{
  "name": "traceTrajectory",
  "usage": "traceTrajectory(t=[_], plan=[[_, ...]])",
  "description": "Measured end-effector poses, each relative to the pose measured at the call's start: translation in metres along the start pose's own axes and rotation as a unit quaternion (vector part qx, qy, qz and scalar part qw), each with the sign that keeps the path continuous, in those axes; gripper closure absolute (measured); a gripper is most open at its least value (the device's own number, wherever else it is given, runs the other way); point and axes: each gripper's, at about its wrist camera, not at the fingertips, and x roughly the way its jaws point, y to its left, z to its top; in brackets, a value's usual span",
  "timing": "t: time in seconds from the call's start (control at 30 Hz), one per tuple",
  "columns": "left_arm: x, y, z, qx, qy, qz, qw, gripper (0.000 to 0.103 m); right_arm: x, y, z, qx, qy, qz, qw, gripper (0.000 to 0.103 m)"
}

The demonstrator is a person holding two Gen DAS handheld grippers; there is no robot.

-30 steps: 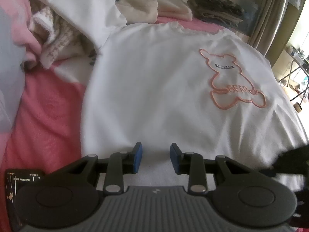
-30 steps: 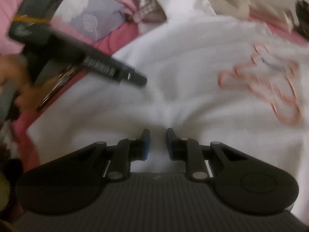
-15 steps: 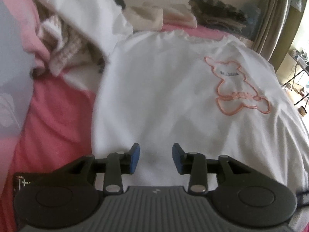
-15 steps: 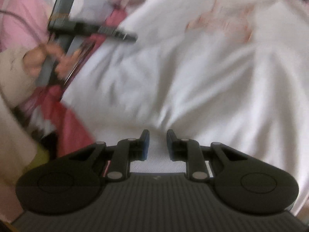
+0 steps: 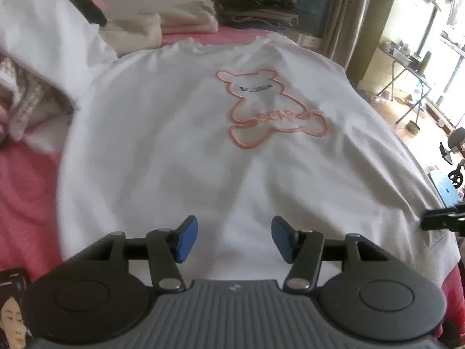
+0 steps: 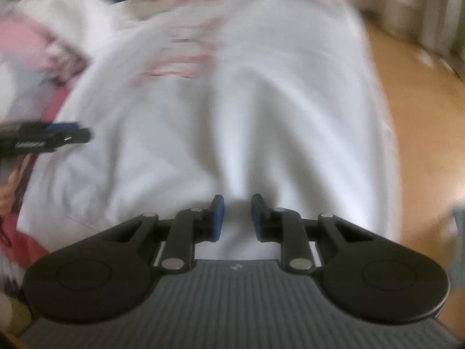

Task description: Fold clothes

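A white T-shirt (image 5: 180,133) with an orange bear outline (image 5: 270,107) lies spread flat on the pink bed, collar at the far end. My left gripper (image 5: 234,240) is open and empty just above the shirt's near hem. My right gripper (image 6: 237,218) hovers over the same shirt (image 6: 232,101) near its hem, jaws a small gap apart with nothing between them. The right view is blurred. The left gripper's tip shows at the left edge of the right wrist view (image 6: 66,135), and the right gripper's tip at the right edge of the left wrist view (image 5: 441,221).
Folded cream clothes (image 5: 174,26) and a dark folded stack (image 5: 252,8) sit at the bed's far end. A heap of white and knitted clothes (image 5: 35,67) lies at the left. Pink bedsheet (image 5: 26,192) shows left of the shirt. Wooden floor (image 6: 421,101) lies to the right.
My left gripper's jaws have opened wider and it has shifted right along the hem. My right gripper has swung to the right, toward the bed's floor-side edge, its gap unchanged.
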Motion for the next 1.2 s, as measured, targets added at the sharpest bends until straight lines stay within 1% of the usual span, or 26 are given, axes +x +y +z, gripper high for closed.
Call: traceTrajectory(t=[0.03,0.1,0.17,0.27,0.3,0.33,0.47,0.53,0.6,0.67,0.73,0.77,0.83,0.9,1.2], plan=[[0.001,-0.003,0.0,0.002,0.002,-0.002,1.0,0.042,-0.005,-0.005,-0.002,0.013,-0.004,-0.004,1.0,0.083],[0.002,-0.006,-0.001,0.005,0.006,-0.004,1.0,0.041,-0.012,-0.005,0.002,0.017,-0.021,-0.004,1.0,0.082],[0.002,-0.008,-0.002,0.006,0.01,-0.005,0.9999,0.04,-0.019,-0.004,0.005,0.021,-0.039,-0.003,0.999,0.079],[-0.001,-0.01,-0.003,0.011,0.013,0.002,0.9999,0.037,-0.011,0.013,0.018,-0.012,-0.057,0.014,0.998,0.067],[-0.001,-0.01,-0.004,0.012,0.014,0.005,0.9998,0.035,-0.005,0.021,0.023,-0.027,-0.06,0.017,0.998,0.058],[-0.001,-0.009,-0.004,0.01,0.015,0.009,0.9998,0.034,0.001,0.027,0.027,-0.041,-0.062,0.018,0.997,0.055],[0.001,-0.005,-0.006,-0.003,0.024,0.025,0.9994,0.03,0.028,0.049,0.041,-0.081,-0.063,0.001,0.995,0.051],[0.005,-0.002,-0.006,-0.014,0.035,0.028,0.9989,0.026,0.042,0.055,0.047,-0.092,-0.058,-0.007,0.994,0.043],[0.01,-0.001,-0.007,-0.02,0.045,0.029,0.9984,0.017,0.058,0.057,0.048,-0.083,-0.04,-0.011,0.996,0.038],[0.012,-0.003,-0.009,-0.017,0.05,0.031,0.9981,0.012,0.065,0.062,0.045,-0.096,-0.038,-0.012,0.995,0.031],[0.014,-0.005,-0.01,-0.011,0.054,0.033,0.998,0.007,0.07,0.067,0.04,-0.114,-0.037,-0.011,0.993,0.013],[0.015,-0.006,-0.01,-0.01,0.056,0.035,0.9978,0.005,0.071,0.069,0.038,-0.121,-0.034,-0.012,0.992,0.011],[0.017,-0.007,-0.01,-0.013,0.06,0.037,0.9974,0.003,0.074,0.074,0.036,-0.132,-0.031,-0.016,0.991,0.002],[0.019,-0.007,-0.01,-0.016,0.062,0.036,0.9973,0.0,0.077,0.076,0.036,-0.133,-0.027,-0.019,0.991,0.001],[0.021,-0.003,-0.012,-0.047,0.059,0.037,0.9965,0.0,0.079,0.08,0.034,-0.12,-0.027,-0.031,0.992,0.001]])
